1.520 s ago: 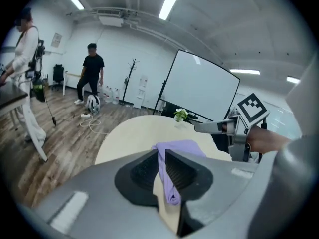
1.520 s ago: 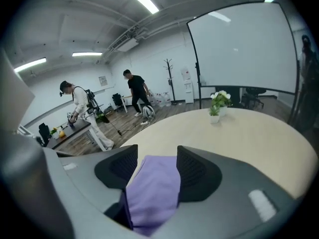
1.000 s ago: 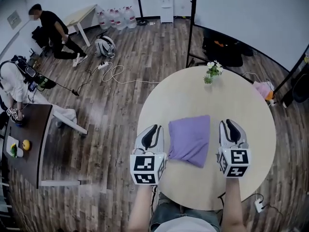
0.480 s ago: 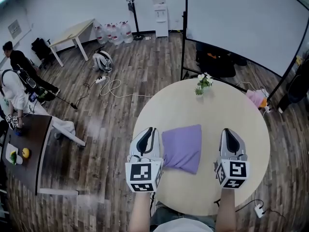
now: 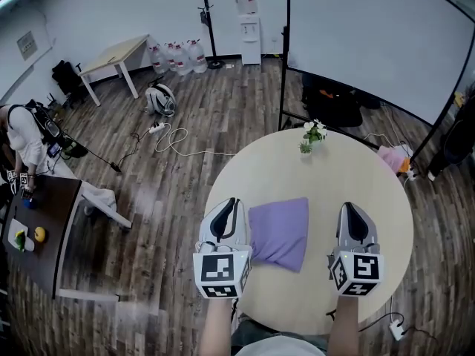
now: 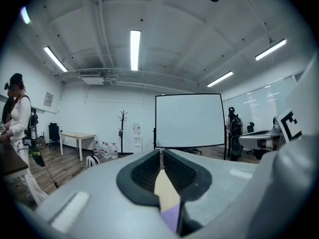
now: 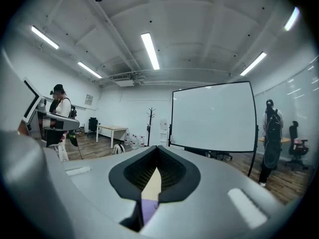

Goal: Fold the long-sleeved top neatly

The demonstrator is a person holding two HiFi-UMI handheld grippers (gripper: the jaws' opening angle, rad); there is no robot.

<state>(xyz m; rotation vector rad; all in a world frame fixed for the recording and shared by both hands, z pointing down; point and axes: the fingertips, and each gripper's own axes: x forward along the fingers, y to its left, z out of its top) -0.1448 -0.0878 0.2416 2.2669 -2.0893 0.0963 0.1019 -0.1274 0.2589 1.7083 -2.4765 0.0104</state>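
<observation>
Both tools have lifted clear of the counter (image 5: 371, 169) since the earlier frame, leaving the purple top (image 5: 280, 232) folded into a compact rectangle between them. It lies flat, just beside the left tool (image 5: 233, 203) and apart from the right tool (image 5: 349, 208). Each tool's jaws are together on nothing, which suggests a release: the folding appears finished.

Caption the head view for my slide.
Folded purple top on round table, left gripper and right gripper shut either side.
</observation>
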